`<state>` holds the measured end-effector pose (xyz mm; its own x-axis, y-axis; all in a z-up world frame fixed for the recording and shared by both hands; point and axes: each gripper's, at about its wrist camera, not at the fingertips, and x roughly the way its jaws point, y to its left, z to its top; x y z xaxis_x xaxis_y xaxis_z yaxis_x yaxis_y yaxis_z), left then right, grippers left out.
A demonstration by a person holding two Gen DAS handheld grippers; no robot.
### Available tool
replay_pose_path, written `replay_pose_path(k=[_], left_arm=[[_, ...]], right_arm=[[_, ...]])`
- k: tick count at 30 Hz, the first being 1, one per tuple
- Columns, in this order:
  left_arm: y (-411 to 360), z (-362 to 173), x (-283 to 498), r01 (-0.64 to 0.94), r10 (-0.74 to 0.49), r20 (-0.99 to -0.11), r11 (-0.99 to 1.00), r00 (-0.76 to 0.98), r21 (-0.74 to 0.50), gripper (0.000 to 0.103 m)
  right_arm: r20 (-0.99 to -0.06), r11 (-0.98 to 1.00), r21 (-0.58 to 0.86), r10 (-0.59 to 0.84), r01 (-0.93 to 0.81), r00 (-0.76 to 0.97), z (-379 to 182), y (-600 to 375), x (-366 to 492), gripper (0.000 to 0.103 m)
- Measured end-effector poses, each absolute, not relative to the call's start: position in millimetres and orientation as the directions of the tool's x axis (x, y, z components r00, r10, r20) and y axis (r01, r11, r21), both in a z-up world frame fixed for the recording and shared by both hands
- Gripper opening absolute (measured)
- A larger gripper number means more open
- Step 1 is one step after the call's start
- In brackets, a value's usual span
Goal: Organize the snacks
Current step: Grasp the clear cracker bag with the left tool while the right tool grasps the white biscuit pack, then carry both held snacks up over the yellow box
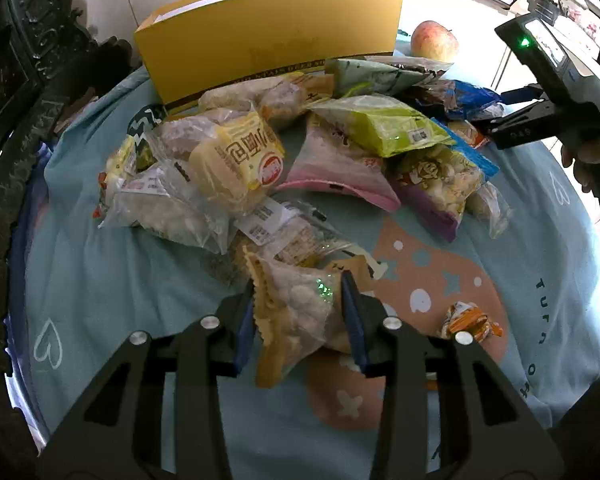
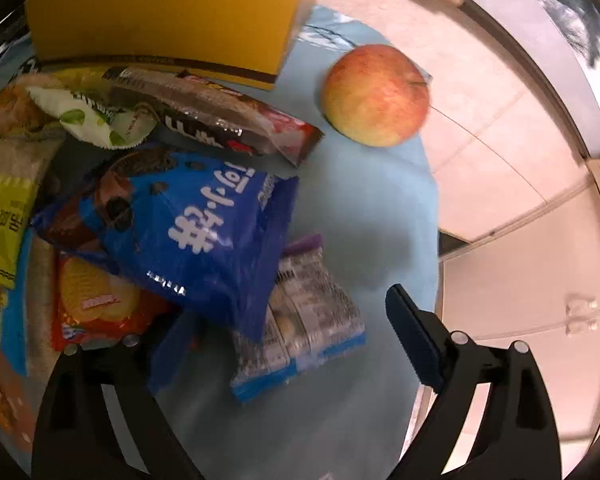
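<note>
2 grippers: I have both in view, the left gripper point(image 1: 300, 304) low over the near side of the table, the right gripper point(image 2: 284, 320) at the far right of the snack heap.
Left jaws: I see them spread on either side of a clear snack bag point(image 1: 296, 312) of pale round pieces with a tan crimped edge; I cannot tell whether the blue pads point(image 1: 354, 320) actually press on it.
Clear snack bag: its near end sits between my left fingers, its far end lies against the packets behind it.
Right jaws: wide apart, holding nothing; the blue cookie bag point(image 2: 188, 232) and a purple-edged packet point(image 2: 300, 316) lie between and just ahead of them.
Snack heap: packets piled across the middle of the light blue tablecloth point(image 1: 112, 280), among them a yellow bread packet point(image 1: 236, 164), a green bag point(image 1: 384, 124) and a pink-edged pouch point(image 1: 336, 172).
Yellow box point(image 1: 268, 36): standing open at the far side, with the heap touching its front wall.
Apple point(image 2: 376, 96): on the cloth to the right of the box, apart from the packets.
Small orange wrapper point(image 1: 468, 320): alone on the peach patch of the cloth, just right of my left gripper.
Right wrist view: blurred, so small print on the packets is unreadable to me.
</note>
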<state>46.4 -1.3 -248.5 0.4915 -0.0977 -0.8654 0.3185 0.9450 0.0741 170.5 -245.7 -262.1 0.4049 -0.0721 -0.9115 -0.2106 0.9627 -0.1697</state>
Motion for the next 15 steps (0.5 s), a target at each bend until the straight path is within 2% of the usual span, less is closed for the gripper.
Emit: replay_pose_path(k=[1,3,8,15], left_arm=[[-0.3,-249.0,45.4,0.315,-0.099,-0.866,0.946,0.49,0.07,0.041],[1.7,-249.7,47.0,0.306,-0.103,-0.869,0.95,0.485,0.058,0.044],[4.0,-248.1,48.1,0.299,-0.122,-0.868,0.954,0.482,0.032,0.044],[16.2,-240.7,43.4,0.301,-0.175,-0.864,0.953,0.472,-0.028,0.04]], right_arm=[[-0.929,0.974,-0.078,0.007,-0.214,0.371,-260.6,-251.2,171.3,0.064],[-0.945,0.973,0.0,0.075,-0.23,0.317,-259.6,-255.6,166.4,0.058],[-0.947,0.97,0.087,0.151,-0.227,0.285,-249.7,-260.5,133.6,0.056],[-0.911,0.953,0.215,0.274,-0.212,0.308,-218.8,-250.0,77.0,0.056]])
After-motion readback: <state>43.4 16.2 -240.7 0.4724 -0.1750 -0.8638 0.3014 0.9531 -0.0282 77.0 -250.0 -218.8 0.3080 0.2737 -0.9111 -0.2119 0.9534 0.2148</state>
